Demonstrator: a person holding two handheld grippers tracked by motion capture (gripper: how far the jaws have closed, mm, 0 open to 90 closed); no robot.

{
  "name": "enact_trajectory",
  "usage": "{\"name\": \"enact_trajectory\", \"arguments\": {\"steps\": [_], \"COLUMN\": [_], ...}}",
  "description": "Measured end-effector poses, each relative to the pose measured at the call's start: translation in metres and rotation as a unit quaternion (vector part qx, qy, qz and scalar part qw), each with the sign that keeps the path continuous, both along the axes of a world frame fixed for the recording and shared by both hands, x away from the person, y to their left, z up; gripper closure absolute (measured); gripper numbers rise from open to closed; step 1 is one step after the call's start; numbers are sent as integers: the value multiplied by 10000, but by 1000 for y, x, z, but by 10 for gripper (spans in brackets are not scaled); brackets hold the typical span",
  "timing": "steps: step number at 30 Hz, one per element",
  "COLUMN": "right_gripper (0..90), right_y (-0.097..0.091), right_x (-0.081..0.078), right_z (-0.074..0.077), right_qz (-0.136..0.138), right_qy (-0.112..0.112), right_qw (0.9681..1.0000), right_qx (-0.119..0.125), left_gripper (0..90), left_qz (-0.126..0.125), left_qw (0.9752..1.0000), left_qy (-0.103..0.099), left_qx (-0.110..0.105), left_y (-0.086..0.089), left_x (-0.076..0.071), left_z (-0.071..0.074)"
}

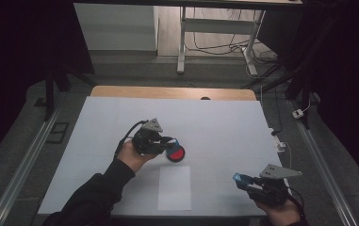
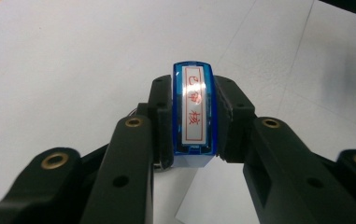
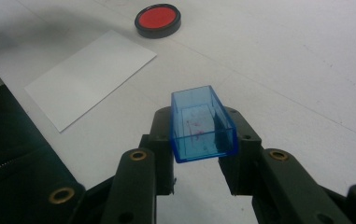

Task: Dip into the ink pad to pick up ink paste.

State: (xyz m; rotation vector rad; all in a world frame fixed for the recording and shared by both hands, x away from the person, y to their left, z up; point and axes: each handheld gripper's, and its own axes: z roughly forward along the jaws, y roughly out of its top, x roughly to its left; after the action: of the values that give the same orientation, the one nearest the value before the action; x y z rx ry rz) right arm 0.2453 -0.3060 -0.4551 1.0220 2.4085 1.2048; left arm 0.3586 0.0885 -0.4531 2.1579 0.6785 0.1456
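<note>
Nearest to me, at about five o'clock on the table (image 1: 120,117), my right gripper (image 1: 241,179) sits low by the front edge. Its jaws are clamped on the blue cap (image 3: 202,123) — a clear, hollow box with its open side turned up, pinched across its narrow width.

A little farther in, at six o'clock, a white sheet of paper (image 1: 174,187) lies flat on the table cover, well apart from both grippers.

Beyond it, near the middle of the table, my left gripper (image 1: 171,141) has its jaws closed tight on the blue stamp (image 2: 193,112) (its white label with red characters faces the camera that rides on this gripper). The stamp stands upright between the pads, squeezed from both sides.

Right at the stamp's end — at roughly four o'clock from my left hand (image 1: 131,155) — lies the round red ink pad (image 1: 175,153) in its black rim; whether stamp and pad touch I cannot tell.
</note>
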Motion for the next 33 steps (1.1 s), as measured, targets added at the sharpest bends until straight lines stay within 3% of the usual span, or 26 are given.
{"name": "enact_trajectory", "arguments": {"steps": [12,33], "right_gripper": [684,684], "right_y": [1,2], "right_x": [-2,-2], "right_z": [0,0], "right_qz": [73,137], "right_qy": [-43,-45], "right_qw": [9999,9998], "right_qx": [-94,-115], "left_gripper": [705,705], "left_qz": [146,279], "left_qw": [9997,9984], "left_qy": [71,243], "left_qx": [185,438], "left_y": [-11,-18], "left_x": [17,29], "left_z": [-18,-35]}}
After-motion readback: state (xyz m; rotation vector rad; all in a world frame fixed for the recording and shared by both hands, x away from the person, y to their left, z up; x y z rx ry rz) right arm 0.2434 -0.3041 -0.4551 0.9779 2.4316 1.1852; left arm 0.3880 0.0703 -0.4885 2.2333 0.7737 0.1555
